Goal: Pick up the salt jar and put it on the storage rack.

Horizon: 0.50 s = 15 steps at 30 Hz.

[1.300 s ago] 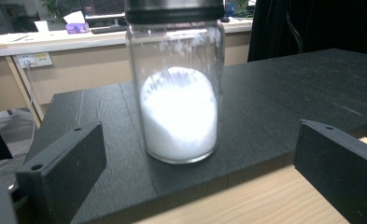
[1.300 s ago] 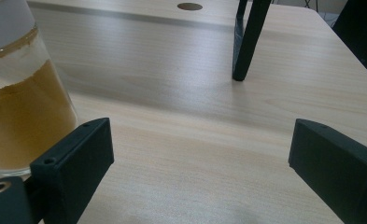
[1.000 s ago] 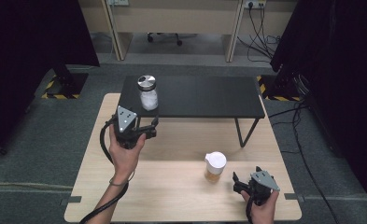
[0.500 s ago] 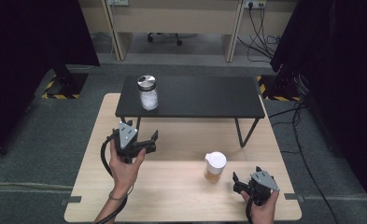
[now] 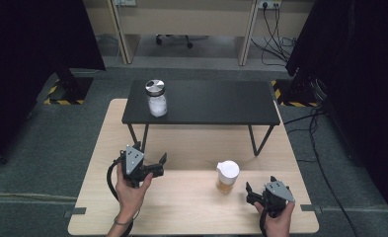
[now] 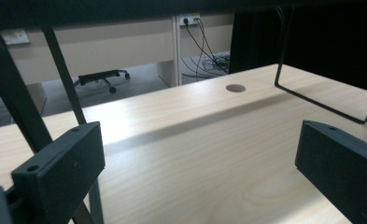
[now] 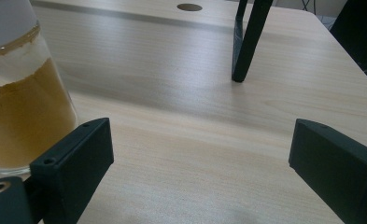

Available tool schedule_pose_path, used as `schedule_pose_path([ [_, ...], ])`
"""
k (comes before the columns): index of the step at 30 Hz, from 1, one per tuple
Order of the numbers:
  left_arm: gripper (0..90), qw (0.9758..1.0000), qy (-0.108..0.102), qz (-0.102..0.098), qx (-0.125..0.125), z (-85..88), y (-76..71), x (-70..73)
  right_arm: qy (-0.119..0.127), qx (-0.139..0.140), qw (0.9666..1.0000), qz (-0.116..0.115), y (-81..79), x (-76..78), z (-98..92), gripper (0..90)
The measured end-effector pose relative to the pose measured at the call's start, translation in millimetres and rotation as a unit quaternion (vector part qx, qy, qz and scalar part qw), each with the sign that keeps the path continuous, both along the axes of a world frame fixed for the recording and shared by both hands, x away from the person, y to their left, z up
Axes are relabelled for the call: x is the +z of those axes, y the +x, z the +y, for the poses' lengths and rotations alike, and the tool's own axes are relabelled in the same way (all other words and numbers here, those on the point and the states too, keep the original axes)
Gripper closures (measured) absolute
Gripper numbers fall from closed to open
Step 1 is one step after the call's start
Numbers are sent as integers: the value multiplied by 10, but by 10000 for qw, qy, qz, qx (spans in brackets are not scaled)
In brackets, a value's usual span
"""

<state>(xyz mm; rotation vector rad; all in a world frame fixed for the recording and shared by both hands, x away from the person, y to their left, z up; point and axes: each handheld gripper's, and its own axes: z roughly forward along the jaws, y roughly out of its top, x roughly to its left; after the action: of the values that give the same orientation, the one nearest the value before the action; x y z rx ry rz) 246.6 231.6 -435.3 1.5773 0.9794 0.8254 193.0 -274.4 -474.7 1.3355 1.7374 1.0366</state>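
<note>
A jar of orange-brown powder [image 5: 227, 177] with a white lid stands on the light wood desk [image 5: 196, 207], right of centre in the lower half of the high view. In the right gripper view the same jar [image 7: 17, 93] sits at the upper left of the frame, just beyond the left jaw and outside the gap between the jaws.

The right tongs [image 5: 254, 189] lie at the lower right of the high view, near the jar and just to its right, not touching it. Their jaws stand wide apart, with bare desk between them.

The left tongs [image 5: 152, 160] lie at the lower left of the high view, well apart from the jar. Their jaws also stand wide apart and grip nothing; the left gripper view shows bare desk [image 6: 209, 154] between them.

A black shelf [image 5: 206, 101] on thin legs stands on the far part of the desk. A second jar [image 5: 156, 98], with a metal lid and white contents, stands at the shelf's left end.
</note>
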Motion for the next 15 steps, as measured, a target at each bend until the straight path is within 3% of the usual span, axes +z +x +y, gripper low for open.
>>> schedule_pose_path([
  [7,5,9999,-4,77,-108,-30,-16,-209,1,3,10000,-7,-2,-2,-1,66],
  [15,5,9995,58,281,-101,-43,10,-346,-18,10,10000,-6,-2,-1,3,66],
])
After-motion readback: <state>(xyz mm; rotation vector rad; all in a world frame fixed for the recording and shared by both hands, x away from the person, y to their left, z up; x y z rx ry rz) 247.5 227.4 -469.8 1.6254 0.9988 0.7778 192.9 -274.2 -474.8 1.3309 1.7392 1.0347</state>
